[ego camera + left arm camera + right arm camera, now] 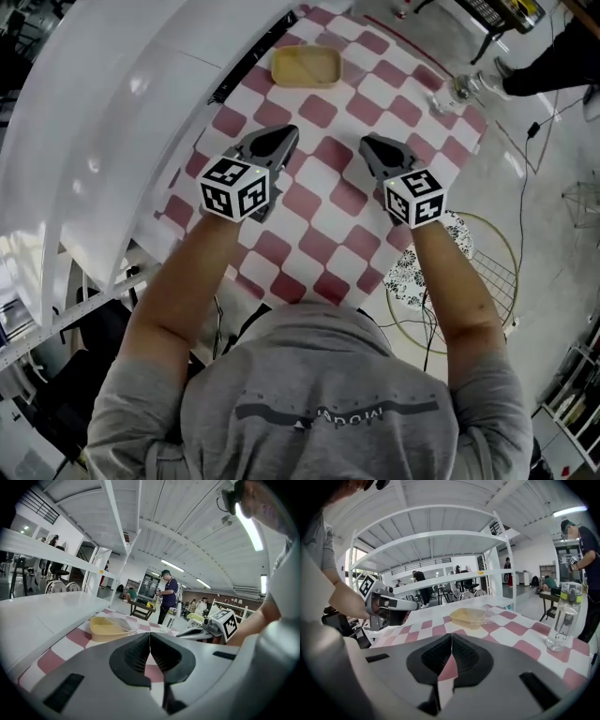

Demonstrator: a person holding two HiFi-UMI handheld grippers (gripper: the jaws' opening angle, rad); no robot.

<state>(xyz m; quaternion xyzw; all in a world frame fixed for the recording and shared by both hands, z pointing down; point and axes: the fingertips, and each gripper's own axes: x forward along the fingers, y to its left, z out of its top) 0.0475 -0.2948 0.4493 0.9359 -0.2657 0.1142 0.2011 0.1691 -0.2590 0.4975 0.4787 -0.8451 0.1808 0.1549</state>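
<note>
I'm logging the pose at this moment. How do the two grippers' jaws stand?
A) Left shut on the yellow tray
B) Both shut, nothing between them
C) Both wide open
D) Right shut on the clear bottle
B: each gripper view shows its jaws meeting along a thin line with nothing between them. The left gripper and right gripper are over the checked cloth, apart from the yellow tray and the clear bottle.

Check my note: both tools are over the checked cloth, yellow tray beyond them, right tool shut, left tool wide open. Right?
No. The left tool is shut too: the left gripper view shows its jaws together with nothing between them. The rest holds: checked cloth below, yellow tray beyond, right tool shut.
</note>
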